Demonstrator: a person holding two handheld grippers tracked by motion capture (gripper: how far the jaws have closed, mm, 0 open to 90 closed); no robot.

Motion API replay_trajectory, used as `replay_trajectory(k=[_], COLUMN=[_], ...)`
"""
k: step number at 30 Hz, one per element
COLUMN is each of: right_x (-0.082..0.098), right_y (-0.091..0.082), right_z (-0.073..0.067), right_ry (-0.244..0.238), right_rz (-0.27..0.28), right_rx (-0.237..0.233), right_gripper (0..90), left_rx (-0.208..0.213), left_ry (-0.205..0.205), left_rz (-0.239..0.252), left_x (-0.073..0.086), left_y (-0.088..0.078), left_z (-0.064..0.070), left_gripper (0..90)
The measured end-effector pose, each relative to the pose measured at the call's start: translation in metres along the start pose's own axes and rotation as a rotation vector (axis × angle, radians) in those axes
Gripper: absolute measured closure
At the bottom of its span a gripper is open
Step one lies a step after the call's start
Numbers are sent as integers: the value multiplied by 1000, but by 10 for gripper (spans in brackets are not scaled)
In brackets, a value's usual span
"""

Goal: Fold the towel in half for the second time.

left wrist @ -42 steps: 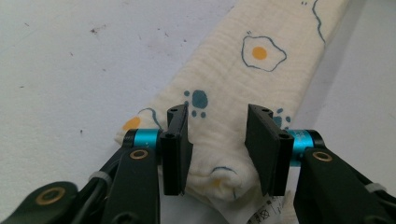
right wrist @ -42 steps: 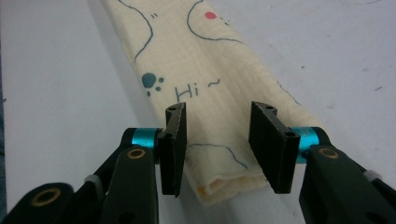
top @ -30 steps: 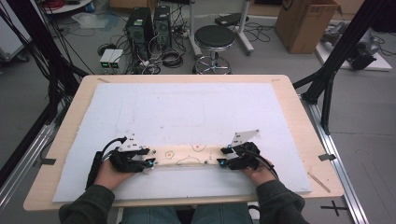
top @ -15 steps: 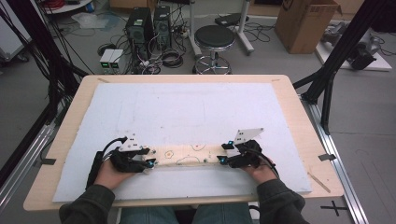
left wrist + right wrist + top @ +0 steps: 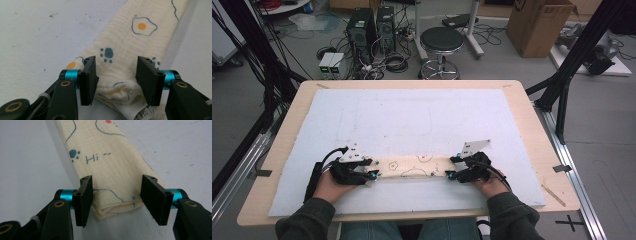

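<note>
- Folded cloth (image 5: pixel 414 166) lies as a long strip on the white mat (image 5: pixel 412 120), near its front edge.
- My left gripper (image 5: pixel 373 169) straddles the cloth's left end, jaws apart, not pressing.
- My right gripper (image 5: pixel 451 167) straddles the right end; jaws just opened wider, cloth between them, unclamped.

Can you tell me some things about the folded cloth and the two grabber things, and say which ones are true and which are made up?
1. The cloth is folded into a long strip lying on the white mat. True.
2. The cloth is printed with fried eggs and paw prints. True.
3. The left hand-held gripper is squeezed tight shut with nothing between its jaws. False: its jaws stand apart, with one end of the cloth between them.
4. The right hand-held gripper is at the other end of the cloth. True; its jaws have just been opening, with the cloth end between them.
5. The cloth hangs in the air. False: it lies flat on the mat.
</note>
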State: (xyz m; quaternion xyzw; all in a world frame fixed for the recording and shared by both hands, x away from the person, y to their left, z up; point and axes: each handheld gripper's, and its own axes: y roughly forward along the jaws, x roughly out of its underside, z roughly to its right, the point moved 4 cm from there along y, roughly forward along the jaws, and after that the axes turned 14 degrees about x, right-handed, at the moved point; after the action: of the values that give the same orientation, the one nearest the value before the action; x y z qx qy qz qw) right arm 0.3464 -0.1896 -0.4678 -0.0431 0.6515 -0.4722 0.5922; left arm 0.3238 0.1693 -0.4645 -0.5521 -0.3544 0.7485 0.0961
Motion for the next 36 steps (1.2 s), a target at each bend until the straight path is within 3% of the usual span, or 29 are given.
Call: replay_trajectory(k=[7, 10, 17, 21, 25, 30, 36], right_x=[0, -1, -9, -14, -19, -19, -12], right_y=[0, -2, -13, -15, -13, -4, 5], right_z=[-1, -2, 0, 3, 13, 27, 34], right_ry=[-10, 2, 65, 91, 137, 213, 282], right_rz=[7, 9, 76, 95, 94, 61, 7], right_rx=[12, 8, -24, -8, 30, 45, 17], right_gripper=[419, 391, 372, 379, 411, 447, 482], left_rx=[-3, 11, -16, -36, -69, -80, -43], left_ry=[1, -9, -20, -35, -82, -125, -159], left_rz=[1, 37, 117, 142, 155, 148, 92], left_x=[-1, -4, -11, -13, -13, -13, -8], left_y=[-2, -7, -24, -28, -27, -21, -13], left_z=[1, 3, -1, -8, -19, -31, -34], left_gripper=[505, 465, 448, 449, 463, 481, 493])
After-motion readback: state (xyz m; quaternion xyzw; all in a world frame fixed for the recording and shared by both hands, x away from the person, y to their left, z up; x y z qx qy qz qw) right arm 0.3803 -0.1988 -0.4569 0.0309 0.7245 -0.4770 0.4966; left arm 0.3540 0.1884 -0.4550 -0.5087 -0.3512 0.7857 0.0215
